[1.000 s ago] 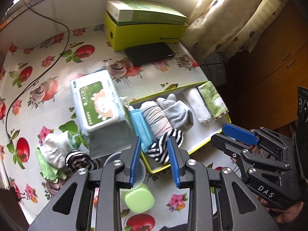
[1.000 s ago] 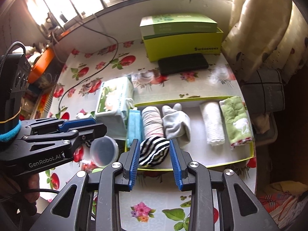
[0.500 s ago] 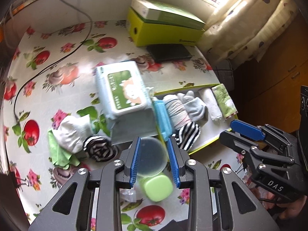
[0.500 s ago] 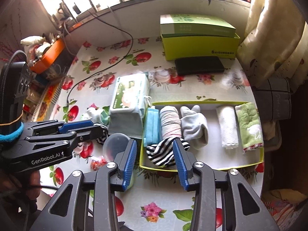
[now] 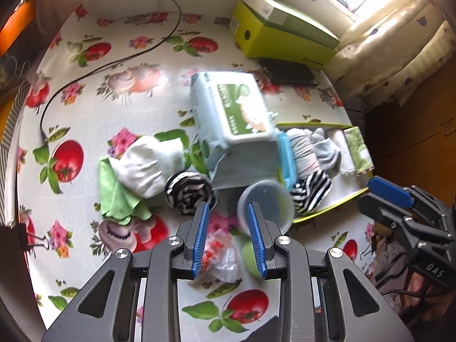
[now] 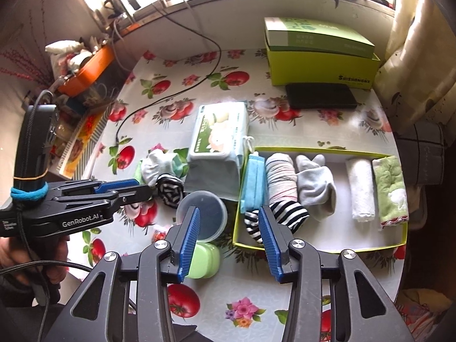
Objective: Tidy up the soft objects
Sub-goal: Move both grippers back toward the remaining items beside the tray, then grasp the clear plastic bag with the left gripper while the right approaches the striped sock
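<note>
A worktop (image 6: 327, 131) covered with a glossy cloth printed with tomatoes, mushrooms and flowers is seen under a bright barred window at 12 o'clock; pale curtains (image 6: 419, 65) hang at 2 o'clock and an orange tub (image 6: 88, 71) sits among clutter at 10 o'clock. A black cable (image 6: 182, 88) trails across the cloth.

"SHISHONGNX" is printed on the yellow-green box (image 6: 322, 67) at 1 o'clock, with a flat black case (image 6: 320, 96) lying just in front of it. "GenRobot.AI" is read on the left tool (image 6: 142, 189) in the right wrist view, and "DAS" on the right tool (image 5: 384, 189) in the left wrist view. The lettering on the green-labelled wipes pack (image 6: 219, 139) cannot be read.

A shallow yellow-rimmed tray (image 6: 322, 246) holds, from 9 to 3 o'clock, a blue pack (image 6: 252, 182), a pink-striped roll (image 6: 280, 178), a grey sock (image 6: 315, 183), a white rolled towel (image 6: 360, 188) and a green towel (image 6: 389, 189); a black-and-white striped sock (image 6: 287, 215) lies at the tray's near edge. Outside the tray, at 9 o'clock of the wipes, a second rolled striped sock (image 5: 189, 192), a white sock (image 5: 149, 166) and a green cloth (image 5: 116, 196) are heaped together.

The left tool is held partly open with nothing gripped, above a clear round tub (image 5: 266, 203) and a crumpled wrapper (image 5: 222, 253). The right tool's jaws are opening, nothing pressed between them, over the tray's near corner and a green lidded case (image 6: 203, 259).
</note>
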Action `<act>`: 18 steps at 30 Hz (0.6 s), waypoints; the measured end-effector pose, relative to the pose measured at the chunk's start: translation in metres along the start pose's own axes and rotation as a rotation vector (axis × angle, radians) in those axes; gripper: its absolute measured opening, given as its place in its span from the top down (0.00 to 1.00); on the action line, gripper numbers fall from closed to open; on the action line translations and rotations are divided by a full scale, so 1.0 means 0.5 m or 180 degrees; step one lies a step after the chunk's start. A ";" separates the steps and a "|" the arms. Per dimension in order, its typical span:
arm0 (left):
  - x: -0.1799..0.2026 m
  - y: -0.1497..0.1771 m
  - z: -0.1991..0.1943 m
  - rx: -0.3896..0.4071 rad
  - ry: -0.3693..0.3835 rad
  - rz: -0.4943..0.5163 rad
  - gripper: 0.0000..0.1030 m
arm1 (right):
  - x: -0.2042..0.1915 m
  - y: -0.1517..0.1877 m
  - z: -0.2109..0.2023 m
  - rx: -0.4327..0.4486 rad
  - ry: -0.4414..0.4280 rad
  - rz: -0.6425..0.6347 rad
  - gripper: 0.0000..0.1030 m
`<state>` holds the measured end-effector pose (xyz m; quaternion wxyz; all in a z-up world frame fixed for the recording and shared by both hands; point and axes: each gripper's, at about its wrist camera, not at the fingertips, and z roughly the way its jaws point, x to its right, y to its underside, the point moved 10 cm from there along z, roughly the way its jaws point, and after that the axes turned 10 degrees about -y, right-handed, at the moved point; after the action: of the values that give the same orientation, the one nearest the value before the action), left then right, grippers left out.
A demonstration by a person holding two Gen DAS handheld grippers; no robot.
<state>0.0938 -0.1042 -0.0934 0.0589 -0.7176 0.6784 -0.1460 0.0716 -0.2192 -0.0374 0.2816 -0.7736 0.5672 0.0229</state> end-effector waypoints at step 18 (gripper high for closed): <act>-0.034 0.139 0.126 -0.0558 0.0180 -0.0033 0.62 | -0.032 0.026 0.039 -0.0258 -0.0080 -0.0123 0.58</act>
<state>0.0449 -0.0996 -0.1753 -0.0240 -0.7191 0.6863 -0.1066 0.0600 -0.1990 -0.0537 0.2576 -0.7948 0.5471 0.0502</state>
